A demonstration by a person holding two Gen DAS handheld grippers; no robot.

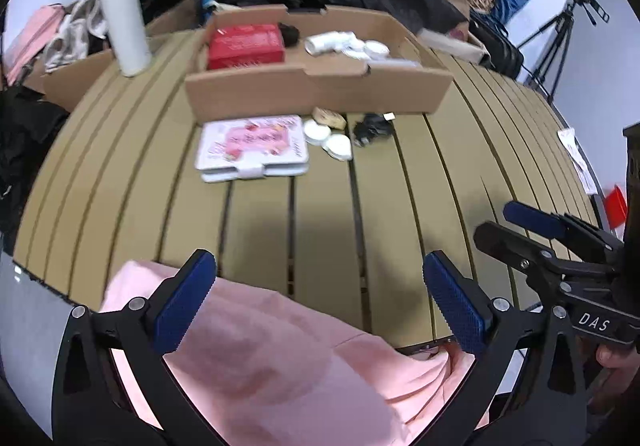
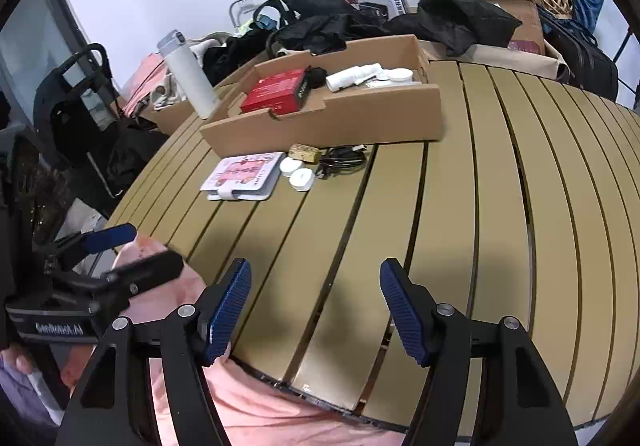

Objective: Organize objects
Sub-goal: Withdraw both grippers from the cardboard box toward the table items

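Both grippers, left (image 1: 320, 302) and right (image 2: 316, 310), are held at the near desk (image 2: 460, 226) edge, jaws apart, nothing gripped; between picks, judged. Loose notebook (image 2: 244, 176), discs (image 2: 296, 172) and cable (image 2: 342, 162) lie just before the far box (image 2: 328, 122); a forward reach is needed next.

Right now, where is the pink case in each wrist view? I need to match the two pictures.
Left wrist: the pink case lies just left of centre in the upper half, flat on the slatted table, in front of the cardboard box.
Right wrist: the pink case sits left of centre, about mid-height, before the same box.
Shared landmark: the red box inside the cardboard box.
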